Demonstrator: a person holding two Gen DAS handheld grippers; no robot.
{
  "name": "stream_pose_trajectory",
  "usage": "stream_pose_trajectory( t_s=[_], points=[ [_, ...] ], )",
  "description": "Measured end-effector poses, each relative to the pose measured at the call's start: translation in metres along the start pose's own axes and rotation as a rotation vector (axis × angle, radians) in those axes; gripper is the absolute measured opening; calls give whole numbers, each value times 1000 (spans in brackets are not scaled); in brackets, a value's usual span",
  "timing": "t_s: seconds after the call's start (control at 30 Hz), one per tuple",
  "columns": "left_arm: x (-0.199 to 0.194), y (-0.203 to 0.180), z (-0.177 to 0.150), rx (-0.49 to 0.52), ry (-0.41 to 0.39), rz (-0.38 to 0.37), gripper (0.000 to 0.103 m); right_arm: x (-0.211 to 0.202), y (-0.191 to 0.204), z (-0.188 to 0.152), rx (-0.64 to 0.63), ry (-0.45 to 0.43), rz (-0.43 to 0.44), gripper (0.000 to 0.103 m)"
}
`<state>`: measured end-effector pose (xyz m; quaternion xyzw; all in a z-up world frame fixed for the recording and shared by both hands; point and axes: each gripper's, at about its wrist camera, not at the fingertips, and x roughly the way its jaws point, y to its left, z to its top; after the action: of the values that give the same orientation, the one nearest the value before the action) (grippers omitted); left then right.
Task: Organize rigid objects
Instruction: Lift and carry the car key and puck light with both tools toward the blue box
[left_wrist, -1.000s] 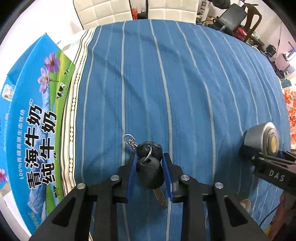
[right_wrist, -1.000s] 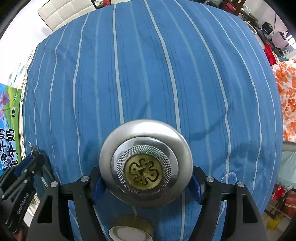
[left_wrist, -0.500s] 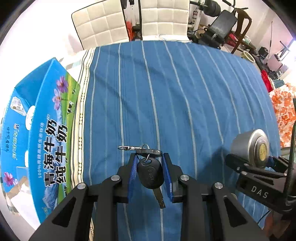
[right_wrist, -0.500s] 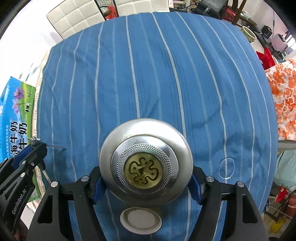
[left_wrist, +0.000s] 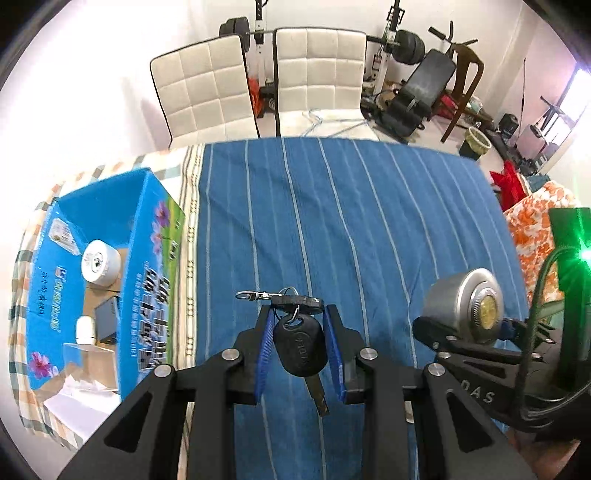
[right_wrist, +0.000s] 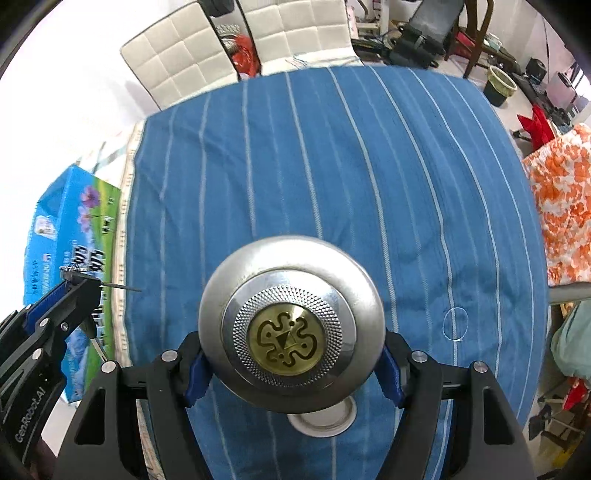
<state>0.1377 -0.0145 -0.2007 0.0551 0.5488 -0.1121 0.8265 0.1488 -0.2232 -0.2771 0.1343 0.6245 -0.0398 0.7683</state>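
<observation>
The left gripper (left_wrist: 298, 334) pinches only the top fob of a key bunch (left_wrist: 300, 345), held up over the striped cloth (left_wrist: 369, 221) to the right of the blue milk carton box (left_wrist: 147, 295); the lower key swings loose and could snag the box wall or slip free. The right gripper (right_wrist: 291, 363) clamps a round steel lock (right_wrist: 291, 321) by its curved rim, further right of the box; that smooth rim might squirt out. Counted: one key bunch, one lock, one tape roll (left_wrist: 99, 263) inside the box, one flat lid (right_wrist: 322, 419) on the cloth beneath the lock.
</observation>
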Motion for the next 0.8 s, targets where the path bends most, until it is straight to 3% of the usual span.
stream_pose_trajectory(
  t_s=[0.3,0.63,0.8],
  points=[
    [-28,45,10,-22,-51,-7,24,-39,41,2,-46,-15,98,74],
    [-49,155,17,-48,-82,92,24,-57,149,9,-99,-19,228,74],
    [-38,214,16,-50,-49,146,24,-52,215,17,-103,0,285,74]
  ],
)
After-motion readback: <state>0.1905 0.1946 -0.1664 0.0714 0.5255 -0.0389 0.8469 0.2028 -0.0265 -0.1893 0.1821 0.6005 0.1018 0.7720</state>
